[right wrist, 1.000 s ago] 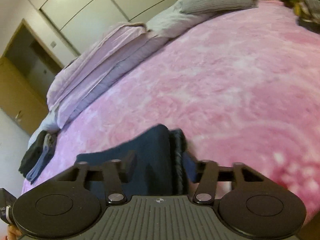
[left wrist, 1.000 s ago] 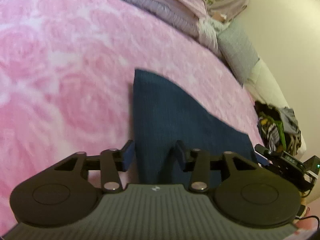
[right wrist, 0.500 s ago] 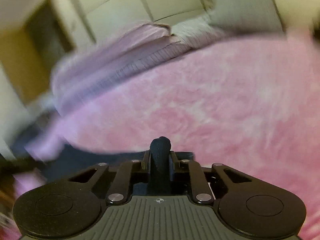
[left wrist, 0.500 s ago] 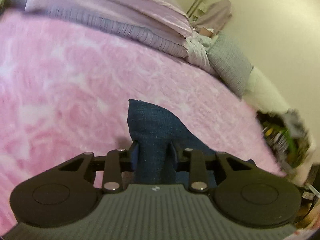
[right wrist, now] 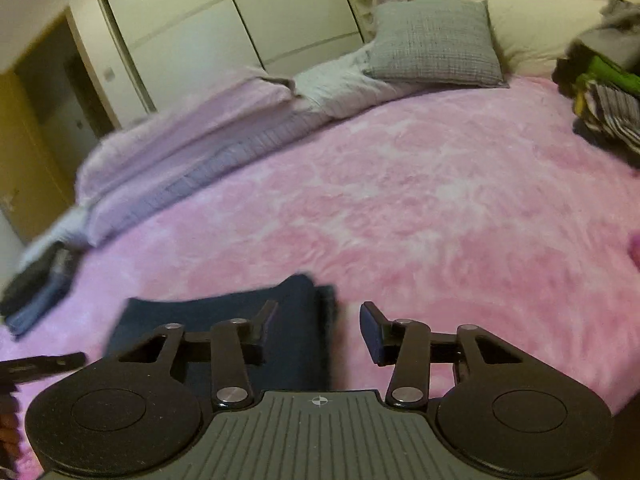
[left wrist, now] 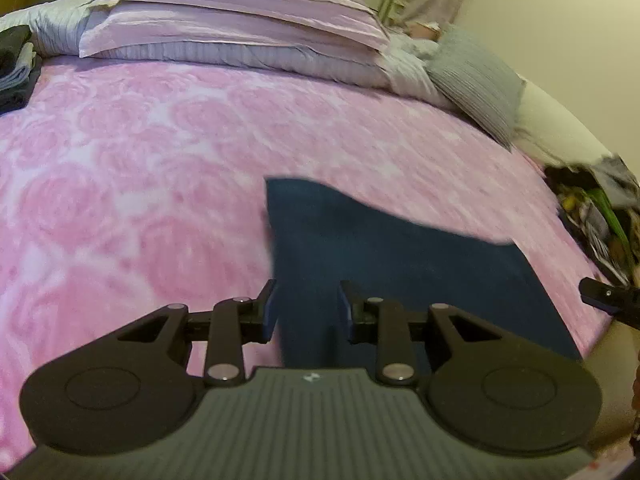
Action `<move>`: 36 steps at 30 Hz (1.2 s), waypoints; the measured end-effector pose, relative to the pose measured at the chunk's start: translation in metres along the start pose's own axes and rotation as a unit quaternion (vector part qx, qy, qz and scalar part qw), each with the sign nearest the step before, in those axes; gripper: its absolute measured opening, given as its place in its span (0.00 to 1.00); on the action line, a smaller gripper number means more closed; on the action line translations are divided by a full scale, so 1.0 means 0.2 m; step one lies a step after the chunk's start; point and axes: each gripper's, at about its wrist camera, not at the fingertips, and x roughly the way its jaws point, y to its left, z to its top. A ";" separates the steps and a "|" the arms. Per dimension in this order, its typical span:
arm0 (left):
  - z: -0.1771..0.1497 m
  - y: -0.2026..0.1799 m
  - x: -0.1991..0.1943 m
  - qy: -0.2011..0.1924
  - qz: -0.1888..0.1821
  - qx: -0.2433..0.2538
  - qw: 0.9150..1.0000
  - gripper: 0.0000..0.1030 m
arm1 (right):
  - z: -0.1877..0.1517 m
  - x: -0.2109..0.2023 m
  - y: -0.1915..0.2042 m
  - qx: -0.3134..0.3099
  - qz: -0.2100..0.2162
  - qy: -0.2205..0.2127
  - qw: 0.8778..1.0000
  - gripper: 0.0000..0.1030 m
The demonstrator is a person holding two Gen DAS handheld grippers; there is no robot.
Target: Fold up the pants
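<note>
Dark blue pants [left wrist: 400,264] lie folded on the pink blanket [left wrist: 140,168]. My left gripper [left wrist: 307,294] sits at their left edge, its fingers closed onto a thick strip of the fabric that runs between them and under the gripper body. In the right wrist view the pants [right wrist: 200,312] lie low and left. My right gripper [right wrist: 320,312] is open above their right edge, one finger over the cloth and the other over the blanket, holding nothing. The right gripper's tip [left wrist: 600,294] shows at the left view's edge.
Lilac pillows [left wrist: 240,12] and a grey cushion [left wrist: 476,76] line the far side of the bed. A loose clothes pile [right wrist: 600,92] sits at the right. A folded dark stack [right wrist: 36,284] lies at the left. White wardrobe doors [right wrist: 240,20] stand behind.
The right gripper, shut on a raised fold half a second ago, has opened and the pants have dropped flat. The left gripper keeps its narrowed width on the fabric; both views swung upward.
</note>
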 end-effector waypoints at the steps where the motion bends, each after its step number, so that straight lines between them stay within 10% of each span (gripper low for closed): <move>1: -0.04 -0.03 -0.04 0.005 -0.002 0.011 1.000 0.24 | -0.05 -0.04 0.04 -0.014 0.000 -0.003 1.000 0.19; 8: -0.27 -0.21 -0.03 0.031 0.015 0.086 0.996 0.21 | -0.35 0.08 0.24 -0.153 -0.088 0.044 0.983 0.10; 17: -0.31 -0.28 -0.18 0.012 0.005 0.104 0.994 0.20 | -0.33 -0.11 0.40 -0.152 -0.082 -0.004 0.985 0.11; 26: -0.36 -0.34 -0.08 0.034 0.030 0.113 0.993 0.19 | -0.39 0.02 0.46 -0.177 -0.111 0.061 0.976 0.11; 31: -0.36 -0.36 -0.22 0.037 0.026 0.106 0.993 0.21 | -0.44 -0.11 0.53 -0.162 -0.098 0.059 0.980 0.57; 36: -0.40 -0.39 -0.35 0.045 0.031 0.112 0.992 0.30 | -0.48 -0.22 0.62 -0.148 -0.084 0.071 0.983 0.60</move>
